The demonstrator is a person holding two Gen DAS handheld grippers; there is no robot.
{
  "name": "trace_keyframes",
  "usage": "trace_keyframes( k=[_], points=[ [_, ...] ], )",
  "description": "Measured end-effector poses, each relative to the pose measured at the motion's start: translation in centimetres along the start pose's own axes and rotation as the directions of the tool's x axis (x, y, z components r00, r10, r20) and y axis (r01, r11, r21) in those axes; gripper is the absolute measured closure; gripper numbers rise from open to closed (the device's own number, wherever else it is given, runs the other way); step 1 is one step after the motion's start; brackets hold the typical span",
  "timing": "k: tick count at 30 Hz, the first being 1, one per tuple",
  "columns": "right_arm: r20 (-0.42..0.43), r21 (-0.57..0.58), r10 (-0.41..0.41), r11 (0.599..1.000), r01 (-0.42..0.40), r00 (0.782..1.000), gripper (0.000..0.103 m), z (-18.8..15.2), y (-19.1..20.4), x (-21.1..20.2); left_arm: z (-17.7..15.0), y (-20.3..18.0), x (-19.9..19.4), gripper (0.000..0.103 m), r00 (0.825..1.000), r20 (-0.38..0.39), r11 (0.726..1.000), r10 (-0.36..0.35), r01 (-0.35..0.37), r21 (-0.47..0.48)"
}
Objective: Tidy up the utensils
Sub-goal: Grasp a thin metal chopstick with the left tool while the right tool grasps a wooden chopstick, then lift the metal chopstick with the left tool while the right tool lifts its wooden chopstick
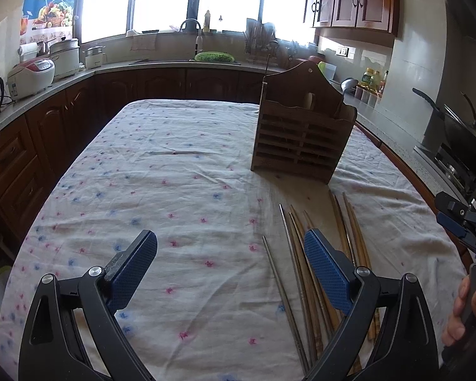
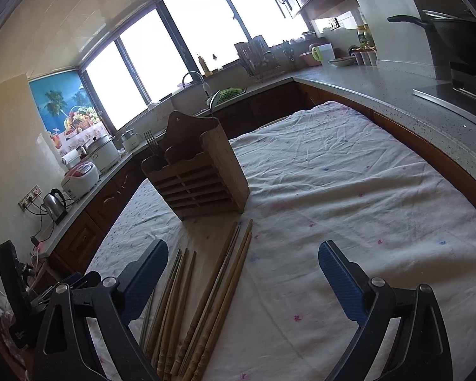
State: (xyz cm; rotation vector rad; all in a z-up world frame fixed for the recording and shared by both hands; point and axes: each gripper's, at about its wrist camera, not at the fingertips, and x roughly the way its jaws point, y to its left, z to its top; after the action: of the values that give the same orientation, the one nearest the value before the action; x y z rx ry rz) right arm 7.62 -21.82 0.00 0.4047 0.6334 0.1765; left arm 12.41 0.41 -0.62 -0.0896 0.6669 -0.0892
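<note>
Light: bright day comes in the windows (image 1: 161, 0), far ahead of the jaws | Glare: glass is all white | Shadows: soft on the tablecloth (image 1: 174, 190) under the jaws | Edges: bent and dark in both views | Focus: mostly sharp, far counter a bit fuzzy

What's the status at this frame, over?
Both hand-held grippers, left and right, open and empty. Chopsticks loose on the tablecloth; wooden holder upright beyond them. Nothing in the way.
</note>
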Motion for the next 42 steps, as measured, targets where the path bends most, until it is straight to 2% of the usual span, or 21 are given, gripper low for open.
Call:
trace_keyframes(
  k=[3,7,10,12,14,17,22,24,26,28,33,37,40,42],
  points=[
    [-0.033,-0.033,0.007,0.999,-0.009,0.999,0.021,-0.2,0.9,1.0,0.0,0.2,0.5,0.007,1.000,-0.023,1.000,-0.008,0.008,-0.010],
    [-0.090,-0.056,0.019,0.998,-0.024,0.996,0.044,0.0,1.9,2.8,0.1,0.3,1.0,0.008,0.998,-0.048,0.999,-0.031,0.030,-0.019],
    [-0.134,-0.067,0.030,0.997,-0.039,0.991,0.057,0.1,2.6,4.6,0.3,0.0,1.7,0.018,0.995,-0.082,0.998,-0.058,0.058,-0.011],
    [-0.165,-0.073,0.036,0.996,-0.049,0.986,0.064,0.0,3.0,6.0,0.3,-0.3,2.5,0.028,0.990,-0.118,0.997,-0.076,0.075,-0.009],
    [-0.199,-0.069,0.037,0.996,-0.052,0.979,0.076,0.1,3.1,7.5,0.3,-0.5,3.1,0.038,0.985,-0.146,0.996,-0.092,0.091,-0.009],
    [-0.238,-0.065,0.031,0.997,-0.047,0.971,0.085,0.3,3.3,9.6,0.3,-1.0,4.1,0.044,0.978,-0.183,0.994,-0.102,0.105,0.008],
    [-0.288,-0.066,-0.001,0.998,-0.019,0.958,0.090,0.4,2.8,12.6,0.1,-1.9,5.8,0.058,0.964,-0.244,0.993,-0.107,0.118,0.032],
    [-0.309,-0.069,-0.020,0.998,-0.001,0.951,0.092,0.4,2.4,13.5,0.0,-2.3,6.5,0.070,0.957,-0.269,0.991,-0.111,0.126,0.038],
    [-0.322,-0.068,-0.039,0.998,0.019,0.946,0.094,0.3,2.0,14.1,-0.3,-2.7,7.3,0.076,0.948,-0.295,0.990,-0.115,0.135,0.049],
    [-0.338,-0.063,-0.049,0.998,0.030,0.940,0.095,0.1,1.4,14.8,-0.7,-3.0,8.0,0.080,0.939,-0.321,0.988,-0.119,0.145,0.056],
    [-0.332,-0.103,-0.071,0.994,0.039,0.941,0.097,0.6,1.9,15.7,-1.0,-4.5,8.2,0.080,0.955,-0.293,0.984,-0.057,0.104,0.147],
    [-0.327,-0.172,-0.108,0.984,0.053,0.939,0.097,0.8,2.8,16.5,-1.1,-5.0,8.3,0.081,0.961,-0.272,0.979,-0.043,0.096,0.182],
    [-0.315,-0.224,-0.138,0.972,0.068,0.939,0.097,0.6,3.5,16.5,-1.0,-4.7,8.4,0.094,0.964,-0.262,0.979,-0.048,0.098,0.180],
    [-0.315,-0.223,-0.137,0.972,0.067,0.939,0.096,0.6,3.5,16.4,-0.9,-4.3,8.4,0.096,0.962,-0.264,0.980,-0.066,0.112,0.162]
  ],
)
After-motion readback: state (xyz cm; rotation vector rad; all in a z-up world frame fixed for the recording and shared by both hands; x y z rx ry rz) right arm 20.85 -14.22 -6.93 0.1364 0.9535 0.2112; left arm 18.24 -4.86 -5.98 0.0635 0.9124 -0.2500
